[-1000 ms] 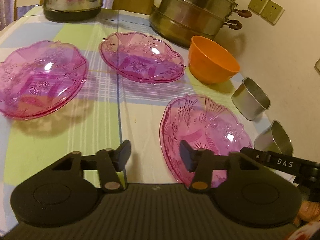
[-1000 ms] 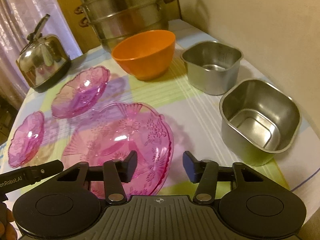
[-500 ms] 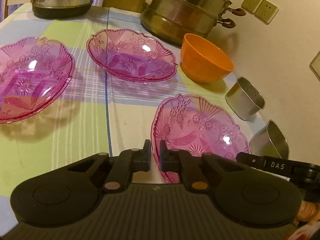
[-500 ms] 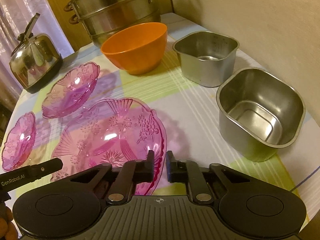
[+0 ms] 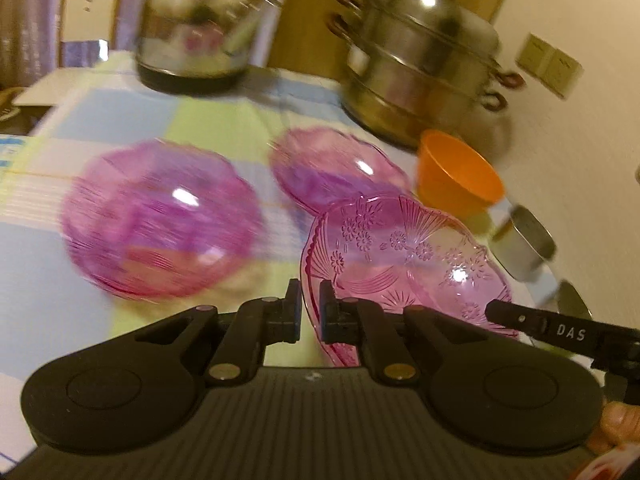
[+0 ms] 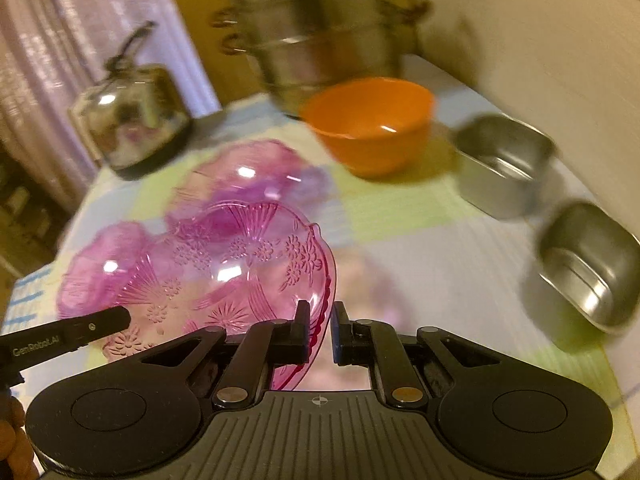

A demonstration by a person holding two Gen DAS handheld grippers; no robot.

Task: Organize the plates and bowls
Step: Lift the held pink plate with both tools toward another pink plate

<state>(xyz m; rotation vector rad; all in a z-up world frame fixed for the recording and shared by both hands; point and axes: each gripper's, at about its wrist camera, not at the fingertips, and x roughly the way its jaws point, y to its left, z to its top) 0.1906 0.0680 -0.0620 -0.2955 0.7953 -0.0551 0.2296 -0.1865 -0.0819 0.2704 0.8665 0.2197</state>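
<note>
A pink glass plate [image 5: 404, 256] with a flower pattern hangs above the table, held by both grippers at opposite rims. My left gripper [image 5: 310, 308] is shut on its left rim. In the right wrist view the same pink glass plate [image 6: 224, 264] sits left of centre, and my right gripper [image 6: 322, 330] is shut on its right rim. Two more pink plates, one on the left [image 5: 160, 220] and one further back [image 5: 336, 172], lie on the checked cloth. An orange bowl [image 6: 372, 120] stands behind them.
A stacked steel steamer pot [image 5: 420, 68] and a kettle [image 5: 192, 28] stand at the back of the table. Two square steel tins, the farther [image 6: 504, 160] and the nearer [image 6: 588, 268], sit along the right edge by the wall. A chair [image 5: 86, 8] stands beyond the table.
Both grippers went from open to shut on the near pink plate's rims, then lifted it off the cloth. The background has shifted and blurred with the rise.
</note>
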